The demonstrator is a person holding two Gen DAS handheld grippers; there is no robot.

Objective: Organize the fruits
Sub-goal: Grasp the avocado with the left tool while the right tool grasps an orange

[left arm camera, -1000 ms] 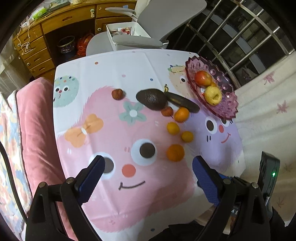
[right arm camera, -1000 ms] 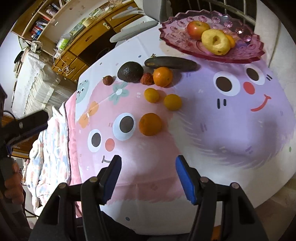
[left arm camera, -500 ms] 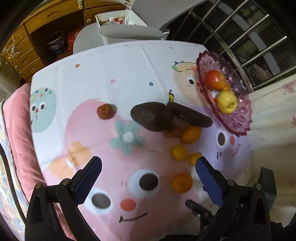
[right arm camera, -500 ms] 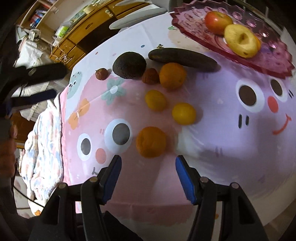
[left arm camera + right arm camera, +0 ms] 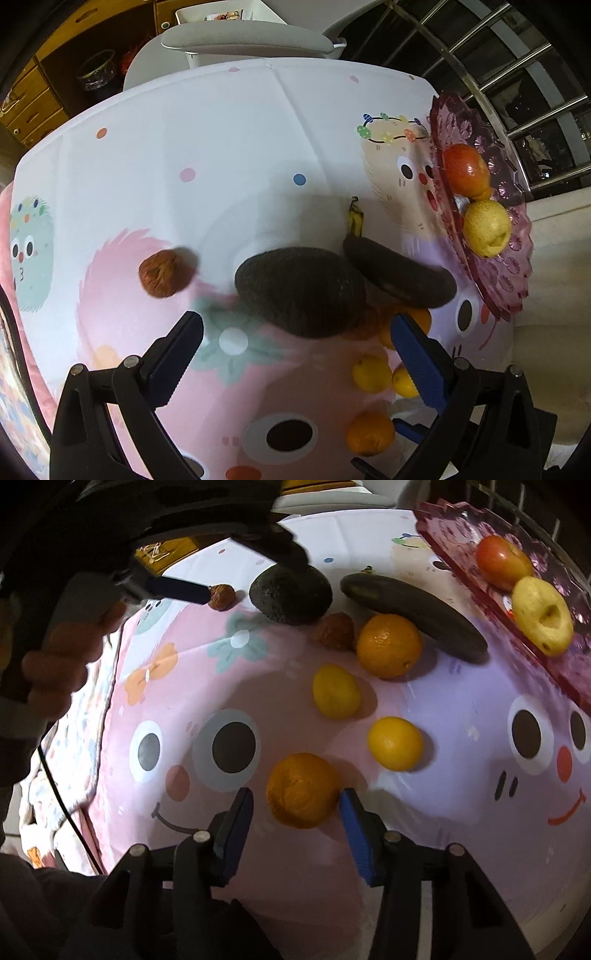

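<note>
Fruit lies loose on the cartoon tablecloth (image 5: 461, 746), with only an apple (image 5: 502, 561) and a yellow pear (image 5: 543, 614) on the purple glass plate (image 5: 513, 280) at the far right. On the left, the left gripper (image 5: 295, 338) has dropped much closer to the avocado (image 5: 301, 290) than a second ago; its jaws stand wide apart, the fruit just beyond them, untouched. On the right, the right gripper (image 5: 297, 805) has come down around the near orange (image 5: 303, 790) and its jaws are closing, the right pad nearly touching, the left still clear. Both grasps look imminent; plate transfers remain.
</note>
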